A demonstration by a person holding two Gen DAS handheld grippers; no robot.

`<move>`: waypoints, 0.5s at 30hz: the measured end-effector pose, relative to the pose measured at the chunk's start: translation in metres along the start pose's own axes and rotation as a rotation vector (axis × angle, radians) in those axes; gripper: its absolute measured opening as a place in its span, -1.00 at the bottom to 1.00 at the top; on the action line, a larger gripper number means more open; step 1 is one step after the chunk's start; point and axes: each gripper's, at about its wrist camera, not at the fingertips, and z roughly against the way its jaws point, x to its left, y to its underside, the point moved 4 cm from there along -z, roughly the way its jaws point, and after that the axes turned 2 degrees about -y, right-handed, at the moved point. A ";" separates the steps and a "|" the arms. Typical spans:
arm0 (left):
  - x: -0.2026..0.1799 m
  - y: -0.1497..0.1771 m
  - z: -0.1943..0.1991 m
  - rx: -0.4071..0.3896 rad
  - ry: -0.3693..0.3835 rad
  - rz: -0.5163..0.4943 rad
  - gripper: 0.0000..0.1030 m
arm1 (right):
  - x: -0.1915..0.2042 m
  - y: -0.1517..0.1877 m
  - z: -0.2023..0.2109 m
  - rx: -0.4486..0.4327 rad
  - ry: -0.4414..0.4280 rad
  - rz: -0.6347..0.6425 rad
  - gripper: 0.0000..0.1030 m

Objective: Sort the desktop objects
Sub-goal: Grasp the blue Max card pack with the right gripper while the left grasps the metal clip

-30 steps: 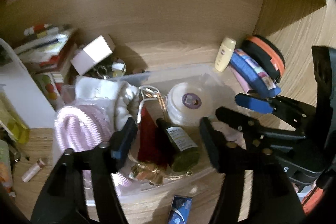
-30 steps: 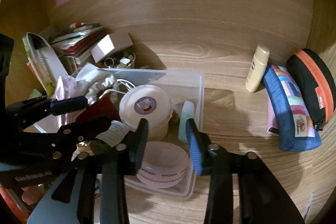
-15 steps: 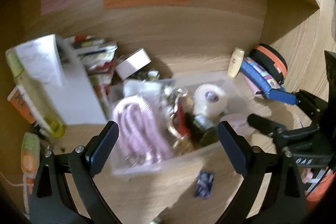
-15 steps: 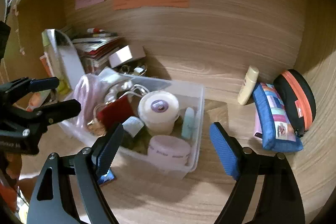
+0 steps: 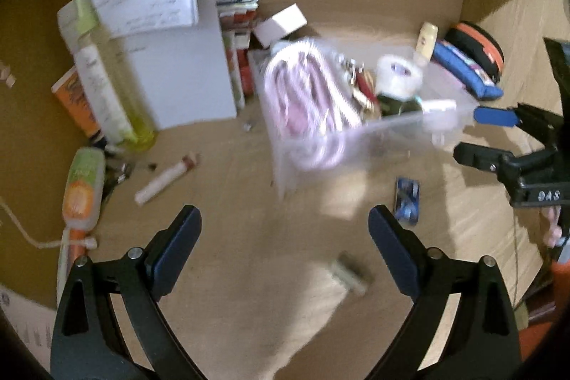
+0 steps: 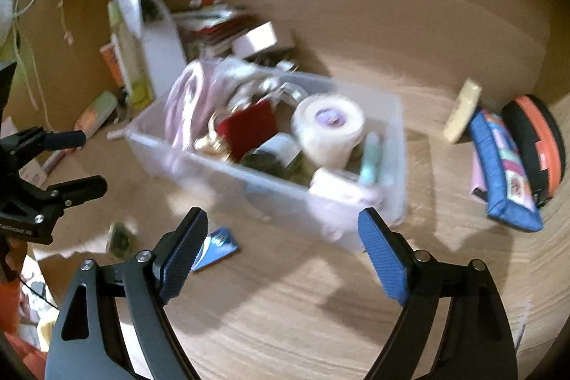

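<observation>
Both grippers hang above the wooden table with fingers spread wide and nothing between them: the left gripper and the right gripper. The clear plastic bin sits on the table beyond them, packed with a pink coiled cord, a white tape roll and a dark bottle. A small blue packet lies on the table just in front of the bin.

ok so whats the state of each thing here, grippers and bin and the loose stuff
left gripper: open, holding nothing
right gripper: open, holding nothing
clear bin: no lid, full of items
blue packet: lying flat on the desk
pale tube: lying on its side
orange pouch: zipped shut
</observation>
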 end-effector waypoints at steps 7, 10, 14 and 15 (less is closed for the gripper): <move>0.003 0.036 0.002 0.044 0.013 0.012 0.86 | 0.019 0.019 -0.021 0.088 -0.035 0.051 0.64; -0.001 0.045 -0.007 0.075 0.024 0.004 0.86 | 0.025 0.025 -0.028 0.117 -0.058 0.066 0.64; -0.013 0.051 -0.020 0.110 0.057 -0.033 0.86 | 0.032 0.029 -0.035 0.149 -0.071 0.095 0.64; -0.016 0.052 -0.021 0.113 0.059 -0.041 0.86 | 0.033 0.030 -0.037 0.159 -0.075 0.104 0.64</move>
